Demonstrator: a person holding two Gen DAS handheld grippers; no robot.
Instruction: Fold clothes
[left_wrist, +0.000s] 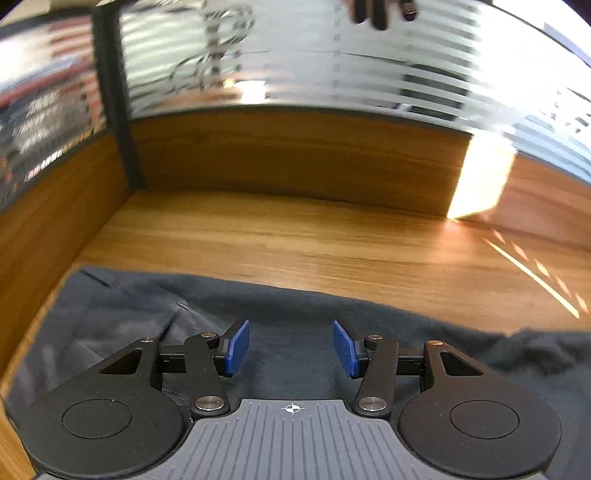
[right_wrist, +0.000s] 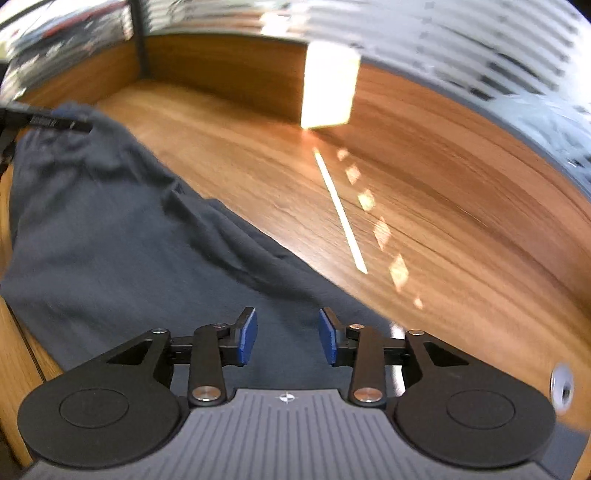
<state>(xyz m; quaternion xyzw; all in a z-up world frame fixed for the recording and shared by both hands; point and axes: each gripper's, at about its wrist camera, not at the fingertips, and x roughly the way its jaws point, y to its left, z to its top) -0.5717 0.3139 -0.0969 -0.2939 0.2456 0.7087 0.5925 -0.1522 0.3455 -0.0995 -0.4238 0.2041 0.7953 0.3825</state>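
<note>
A dark grey garment (left_wrist: 280, 314) lies flat on the wooden table (left_wrist: 295, 240), filling the near part of the left wrist view. My left gripper (left_wrist: 291, 347) is open and empty just above the cloth, its blue pads (left_wrist: 238, 347) apart. In the right wrist view the same garment (right_wrist: 110, 236) stretches from near to the far left. My right gripper (right_wrist: 288, 336) is open and empty above the cloth's near right part. The other gripper's black tip (right_wrist: 59, 120) shows at the far left over the cloth's far end.
Low wooden walls (left_wrist: 295, 155) with striped frosted glass above close in the table at the back and left. A bright sun patch (right_wrist: 328, 85) falls on the back wall, with light streaks on the table. A metal grommet (right_wrist: 561, 384) sits at the right.
</note>
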